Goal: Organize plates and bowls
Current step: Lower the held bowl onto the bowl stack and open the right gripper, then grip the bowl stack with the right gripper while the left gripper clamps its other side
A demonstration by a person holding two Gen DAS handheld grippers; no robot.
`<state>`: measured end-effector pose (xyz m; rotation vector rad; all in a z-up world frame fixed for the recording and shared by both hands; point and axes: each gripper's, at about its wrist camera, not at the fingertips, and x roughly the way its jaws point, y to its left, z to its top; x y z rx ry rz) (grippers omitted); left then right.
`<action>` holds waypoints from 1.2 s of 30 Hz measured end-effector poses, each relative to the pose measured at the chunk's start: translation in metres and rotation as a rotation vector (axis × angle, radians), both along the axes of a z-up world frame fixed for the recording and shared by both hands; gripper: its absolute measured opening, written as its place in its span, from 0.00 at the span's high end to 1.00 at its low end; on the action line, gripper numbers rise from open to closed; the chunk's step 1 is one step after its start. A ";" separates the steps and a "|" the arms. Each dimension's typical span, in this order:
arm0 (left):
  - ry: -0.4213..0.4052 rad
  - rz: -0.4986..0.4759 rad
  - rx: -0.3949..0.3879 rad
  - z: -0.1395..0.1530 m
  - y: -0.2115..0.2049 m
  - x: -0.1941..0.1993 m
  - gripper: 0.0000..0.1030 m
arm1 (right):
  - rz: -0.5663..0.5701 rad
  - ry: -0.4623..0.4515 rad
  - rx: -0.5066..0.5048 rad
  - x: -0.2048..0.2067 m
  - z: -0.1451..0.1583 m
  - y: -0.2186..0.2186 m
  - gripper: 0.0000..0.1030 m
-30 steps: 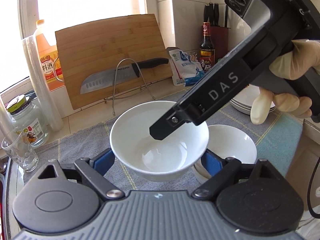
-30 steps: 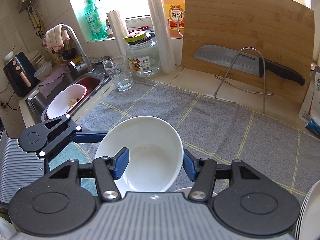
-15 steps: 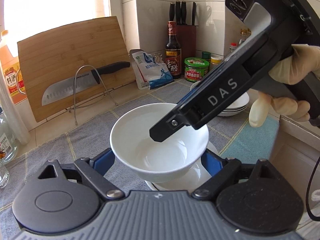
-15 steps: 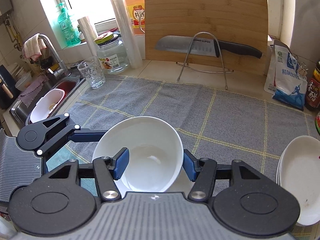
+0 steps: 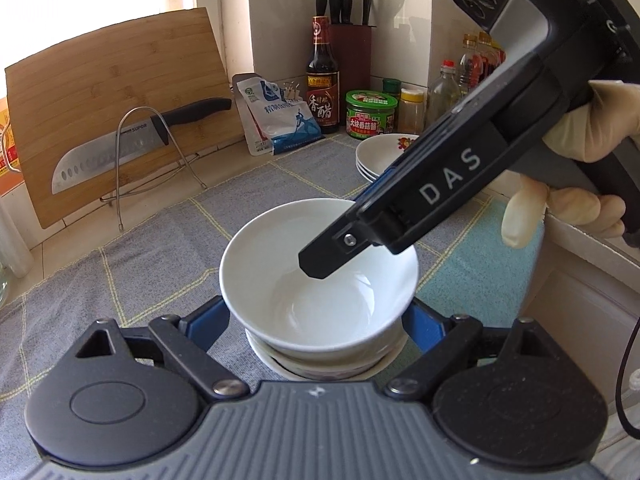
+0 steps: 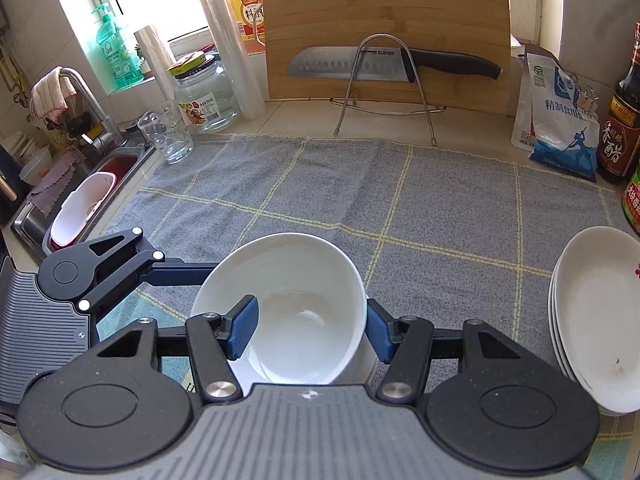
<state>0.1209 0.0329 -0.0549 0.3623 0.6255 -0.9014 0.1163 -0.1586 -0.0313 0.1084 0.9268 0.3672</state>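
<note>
A white bowl [image 5: 320, 280] is gripped from two sides. My left gripper [image 5: 316, 322] is shut on it, a blue pad against each outer side. My right gripper [image 6: 310, 330] is shut on its near wall, with one pad inside the bowl and one outside. In the left wrist view the right gripper's inner finger [image 5: 332, 254] reaches down into the bowl. The held bowl sits in or just above a second white bowl [image 5: 320, 370] on the grey cloth [image 6: 400, 200]; I cannot tell if they touch. A stack of white plates [image 6: 592, 320] lies to the right.
At the back stand a bamboo cutting board [image 6: 384, 20], a knife [image 6: 360, 66] on a wire stand, a salt bag [image 6: 560, 120] and sauce bottles [image 5: 322, 80]. At the left are a drinking glass [image 6: 168, 136], a jar [image 6: 204, 100] and the sink [image 6: 80, 208].
Both grippers carried the bowl to the right and slightly down. The second bowl, first beside it on the right, now lies directly under it. Neither grip changed.
</note>
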 end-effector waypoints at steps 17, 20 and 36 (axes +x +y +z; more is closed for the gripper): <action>0.022 -0.027 0.003 -0.004 -0.003 0.004 0.10 | -0.019 0.022 0.012 -0.001 -0.010 -0.004 0.34; 0.016 -0.034 0.000 -0.005 -0.001 0.004 0.09 | -0.019 0.015 0.015 -0.001 -0.011 -0.004 0.19; -0.017 -0.060 -0.068 0.000 0.021 0.001 0.02 | 0.013 -0.078 -0.058 -0.020 -0.002 0.000 0.08</action>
